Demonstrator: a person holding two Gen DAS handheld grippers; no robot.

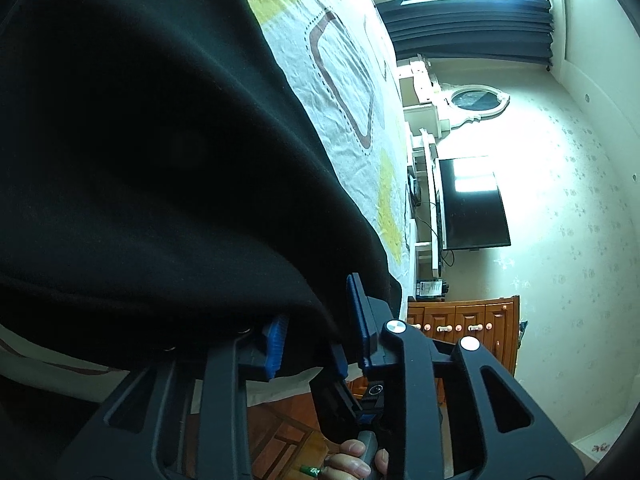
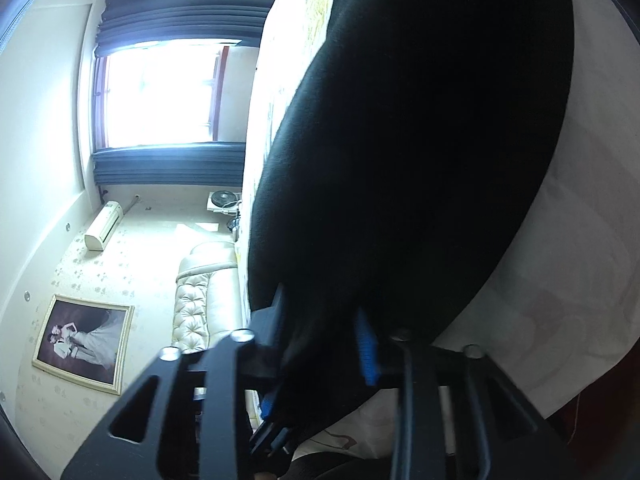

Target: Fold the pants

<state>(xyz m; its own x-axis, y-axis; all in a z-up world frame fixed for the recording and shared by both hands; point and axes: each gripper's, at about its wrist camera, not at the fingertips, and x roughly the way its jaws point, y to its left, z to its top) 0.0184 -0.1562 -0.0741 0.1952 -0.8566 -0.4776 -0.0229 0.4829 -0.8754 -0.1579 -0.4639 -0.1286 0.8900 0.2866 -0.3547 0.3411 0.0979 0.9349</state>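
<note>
The black pants (image 1: pixel 152 152) lie on a bed with a white patterned sheet (image 1: pixel 344 80) and fill most of the left wrist view. My left gripper (image 1: pixel 316 332) has its blue-padded fingers (image 1: pixel 358 312) on either side of the pants' near edge, with cloth between them. In the right wrist view the pants (image 2: pixel 420 140) rise in a dark mass over the sheet (image 2: pixel 580 260). My right gripper (image 2: pixel 320 344) holds a bunch of the black cloth between its blue pads (image 2: pixel 366 348).
A wooden floor (image 1: pixel 288 432) lies below the bed's edge. A television (image 1: pixel 472 204) and wooden drawers (image 1: pixel 460 320) stand by the far wall. A window with dark curtains (image 2: pixel 160 80), a padded headboard (image 2: pixel 200 292) and a framed photo (image 2: pixel 84 344) show on the right side.
</note>
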